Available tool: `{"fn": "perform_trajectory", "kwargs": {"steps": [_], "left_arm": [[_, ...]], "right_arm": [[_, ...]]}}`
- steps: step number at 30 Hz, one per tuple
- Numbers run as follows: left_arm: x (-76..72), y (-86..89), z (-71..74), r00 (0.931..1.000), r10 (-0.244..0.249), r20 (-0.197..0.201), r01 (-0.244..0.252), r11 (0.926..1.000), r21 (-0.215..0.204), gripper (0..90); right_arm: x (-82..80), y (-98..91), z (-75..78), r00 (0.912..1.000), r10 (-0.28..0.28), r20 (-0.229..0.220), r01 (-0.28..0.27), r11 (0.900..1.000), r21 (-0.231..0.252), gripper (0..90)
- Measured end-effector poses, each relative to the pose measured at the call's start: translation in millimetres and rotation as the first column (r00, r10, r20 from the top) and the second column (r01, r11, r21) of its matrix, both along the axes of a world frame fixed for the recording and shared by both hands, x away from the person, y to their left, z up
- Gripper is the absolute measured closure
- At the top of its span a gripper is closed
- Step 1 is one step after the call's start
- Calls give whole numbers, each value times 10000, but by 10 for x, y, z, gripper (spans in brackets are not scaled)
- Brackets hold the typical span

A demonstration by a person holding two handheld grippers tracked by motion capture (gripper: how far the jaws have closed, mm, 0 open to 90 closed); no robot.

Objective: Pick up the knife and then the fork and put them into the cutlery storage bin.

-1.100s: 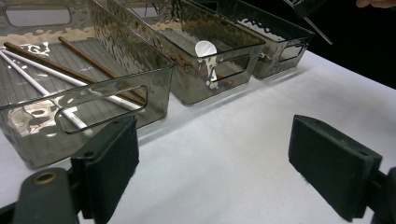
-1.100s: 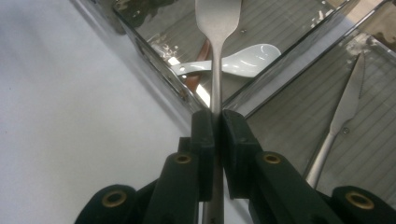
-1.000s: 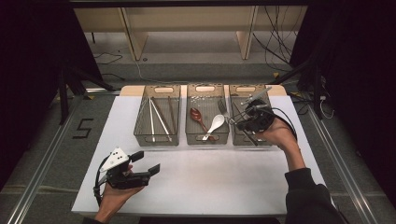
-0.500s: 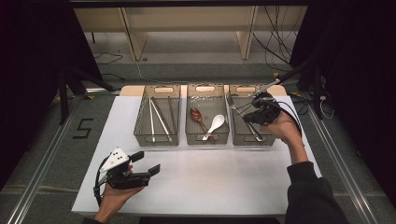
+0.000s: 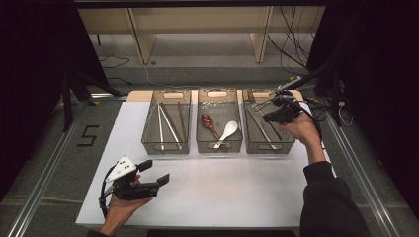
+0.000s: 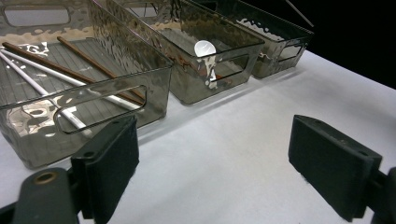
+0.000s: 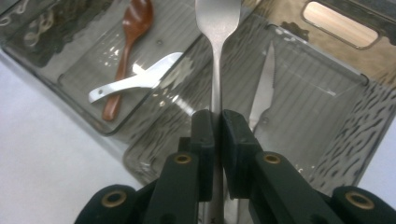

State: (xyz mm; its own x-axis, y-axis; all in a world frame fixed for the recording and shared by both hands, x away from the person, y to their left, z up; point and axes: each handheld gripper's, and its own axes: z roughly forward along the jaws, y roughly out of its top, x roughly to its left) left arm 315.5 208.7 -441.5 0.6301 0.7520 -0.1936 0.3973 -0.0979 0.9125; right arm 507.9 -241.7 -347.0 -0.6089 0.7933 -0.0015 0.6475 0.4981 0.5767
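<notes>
Now holding a metal fork by its handle, clenched tight in the right hand-held gripper, above the rightmost bin, tines pointing away. Best to keep the grip firm and the fork level, then lower it slowly between the walls beside the knife lying there. Next bin over: brown spoon and white spoon, crossed. Left hand-held gripper released and empty, low over the white tabletop, well apart
</notes>
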Motion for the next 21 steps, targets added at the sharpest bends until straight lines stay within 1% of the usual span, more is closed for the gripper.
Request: {"fn": "perform_trajectory", "kwargs": {"steps": [6,17,21], "left_arm": [[1,1,0,10000,4,6,-4,10000,-17,157],[1,6,0,10000,27,6,-27,10000,-20,157],[0,5,0,10000,22,8,-22,10000,-17,157]], "right_arm": [[82,-39,-27,9994,-353,-31,353,9994,46,843],[160,-62,-101,9968,-800,29,801,9967,-156,842],[177,-92,-136,9940,-1084,111,1086,9939,-183,842]]}}
